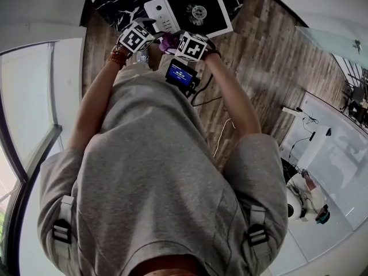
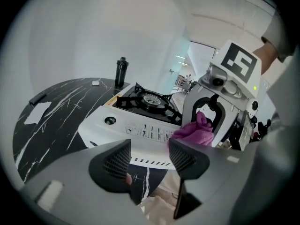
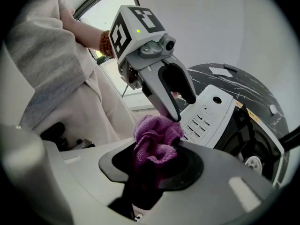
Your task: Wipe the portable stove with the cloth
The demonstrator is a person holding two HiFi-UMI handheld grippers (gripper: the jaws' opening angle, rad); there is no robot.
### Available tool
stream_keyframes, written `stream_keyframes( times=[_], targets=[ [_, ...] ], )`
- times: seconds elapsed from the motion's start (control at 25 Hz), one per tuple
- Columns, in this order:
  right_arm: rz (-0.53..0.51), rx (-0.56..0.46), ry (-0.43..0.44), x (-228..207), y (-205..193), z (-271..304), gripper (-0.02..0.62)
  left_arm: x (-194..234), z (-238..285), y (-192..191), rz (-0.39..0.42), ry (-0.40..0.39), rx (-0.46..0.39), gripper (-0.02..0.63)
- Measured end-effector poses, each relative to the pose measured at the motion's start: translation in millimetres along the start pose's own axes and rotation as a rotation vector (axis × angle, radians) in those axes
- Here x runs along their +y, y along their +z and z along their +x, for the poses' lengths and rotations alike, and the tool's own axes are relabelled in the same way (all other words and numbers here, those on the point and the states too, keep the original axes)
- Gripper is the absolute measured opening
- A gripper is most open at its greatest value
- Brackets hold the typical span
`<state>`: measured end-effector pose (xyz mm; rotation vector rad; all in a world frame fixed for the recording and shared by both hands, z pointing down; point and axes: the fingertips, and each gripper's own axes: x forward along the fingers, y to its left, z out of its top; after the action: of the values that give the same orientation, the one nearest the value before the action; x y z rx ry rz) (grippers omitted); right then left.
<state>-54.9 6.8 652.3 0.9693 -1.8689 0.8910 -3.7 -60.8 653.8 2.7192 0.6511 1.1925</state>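
Observation:
The white portable stove (image 1: 190, 10) with its black burner top (image 2: 149, 100) sits on a black marble table (image 1: 115, 4). A crumpled purple cloth (image 3: 154, 139) is pinched in my right gripper (image 3: 152, 165), which is shut on it just in front of the stove's control panel (image 3: 206, 118). My left gripper (image 2: 149, 156) is open with nothing between its jaws, close beside the right one. One of its fingertips (image 3: 172, 112) reaches the top of the cloth; I cannot tell whether it touches. The left gripper view also catches the cloth (image 2: 194, 131) in the right gripper.
A dark bottle (image 2: 121, 72) stands at the table's far edge, with a white paper scrap (image 2: 37, 112) on the marble to the left. The person's grey shirt (image 1: 161, 171) fills the near side. A cable (image 1: 221, 137) lies on the wooden floor (image 1: 270, 62).

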Motion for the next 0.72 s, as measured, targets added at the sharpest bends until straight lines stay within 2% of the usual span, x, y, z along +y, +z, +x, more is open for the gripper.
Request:
stream_keyframes(
  times=[0.72],
  targets=[
    [0.015, -0.014, 0.009, 10.3, -2.2, -4.3, 0.149, 7.6, -0.7, 2.0, 0.038, 0.061, 0.023, 0.187]
  ],
)
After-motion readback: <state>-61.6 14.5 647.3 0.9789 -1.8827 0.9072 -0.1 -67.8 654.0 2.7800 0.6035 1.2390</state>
